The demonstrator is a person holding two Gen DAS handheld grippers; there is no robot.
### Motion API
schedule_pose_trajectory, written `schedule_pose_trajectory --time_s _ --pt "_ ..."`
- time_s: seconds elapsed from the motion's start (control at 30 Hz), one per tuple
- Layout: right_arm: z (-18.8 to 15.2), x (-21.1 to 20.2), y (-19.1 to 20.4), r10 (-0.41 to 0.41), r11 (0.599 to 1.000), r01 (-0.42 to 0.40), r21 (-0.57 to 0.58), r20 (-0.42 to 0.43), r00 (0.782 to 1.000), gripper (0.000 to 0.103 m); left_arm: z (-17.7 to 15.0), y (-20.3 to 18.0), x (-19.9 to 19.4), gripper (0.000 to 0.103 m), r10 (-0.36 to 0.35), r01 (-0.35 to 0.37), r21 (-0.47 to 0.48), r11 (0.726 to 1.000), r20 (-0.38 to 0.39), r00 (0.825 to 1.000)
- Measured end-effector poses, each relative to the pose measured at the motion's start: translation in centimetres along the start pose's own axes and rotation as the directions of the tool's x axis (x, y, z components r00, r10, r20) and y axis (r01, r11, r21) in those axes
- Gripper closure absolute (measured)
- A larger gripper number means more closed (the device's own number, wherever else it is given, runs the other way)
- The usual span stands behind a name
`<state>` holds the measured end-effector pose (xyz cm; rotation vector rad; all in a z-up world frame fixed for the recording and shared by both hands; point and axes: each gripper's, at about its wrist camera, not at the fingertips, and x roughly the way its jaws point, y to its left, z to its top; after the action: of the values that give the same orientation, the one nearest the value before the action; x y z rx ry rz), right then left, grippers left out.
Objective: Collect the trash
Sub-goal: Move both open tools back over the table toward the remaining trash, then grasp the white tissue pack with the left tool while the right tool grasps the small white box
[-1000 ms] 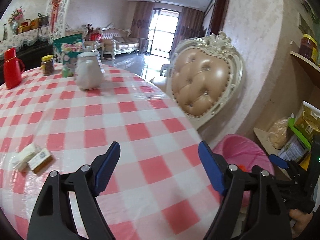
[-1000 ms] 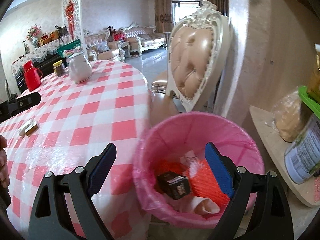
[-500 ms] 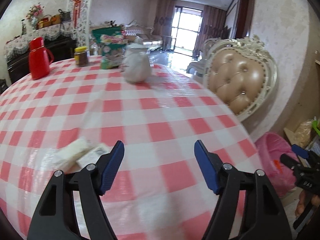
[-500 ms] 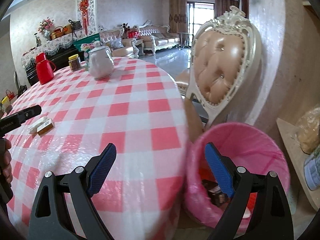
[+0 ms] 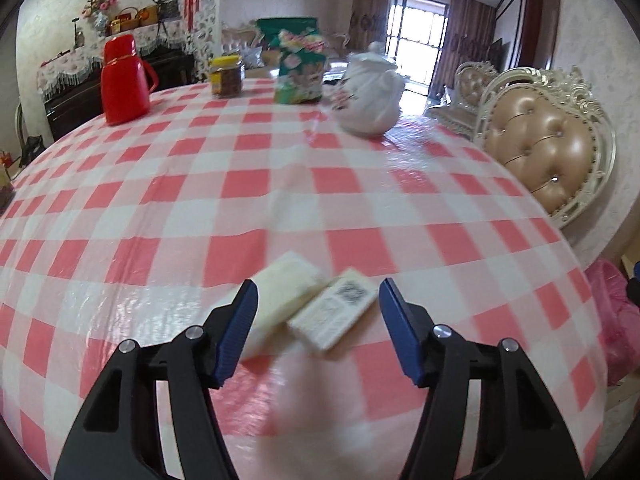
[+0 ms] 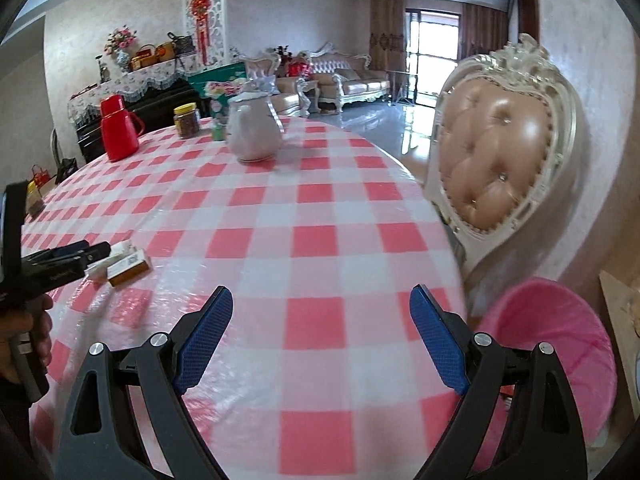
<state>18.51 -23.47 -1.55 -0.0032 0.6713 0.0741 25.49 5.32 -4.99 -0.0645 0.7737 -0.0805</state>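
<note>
Two pieces of trash lie side by side on the red-and-white checked table (image 5: 248, 184): a white soft pack (image 5: 280, 292) and a small flat box with a printed code (image 5: 336, 314). My left gripper (image 5: 318, 296) hovers over them with its jaws closing; both items sit between the blue pads, untouched. The right wrist view shows that gripper (image 6: 80, 254) at the far left, beside the box (image 6: 130, 268) and the pack (image 6: 118, 251). My right gripper (image 6: 320, 300) stands open and empty over the table's near edge. The pink-lined bin (image 6: 560, 344) sits low to its right.
A red thermos (image 5: 122, 80), a yellow-lidded jar (image 5: 227, 78), a green snack bag (image 5: 300, 72) and a white teapot (image 5: 370, 98) stand at the far side of the table. A padded cream chair (image 6: 496, 156) stands between table and wall. The bin (image 5: 612, 320) is off the table's right edge.
My left gripper swung left from the bin side until the pack and box came between its narrowing jaws. My right gripper moved left from above the bin to over the table edge.
</note>
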Motion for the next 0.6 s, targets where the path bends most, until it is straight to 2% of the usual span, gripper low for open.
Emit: schedule_pose_trajectory --time_s 0.3,0.6 --pt "0.9 2.4 3.4 0.034 0.999 -0.034 -0.024 -0.023 0.999 0.018 -0.4 3.2 2.7 0.047 0.035 -0.034 0.017 0.999 -0.064 0.997" --pt "2.3 4.2 6.8 0.073 0.996 -0.074 -0.051 -0.031 0.997 0.018 -0.6 3.4 3.5 0.048 0.026 -0.017 0.099 0.995 -0.093 0.995"
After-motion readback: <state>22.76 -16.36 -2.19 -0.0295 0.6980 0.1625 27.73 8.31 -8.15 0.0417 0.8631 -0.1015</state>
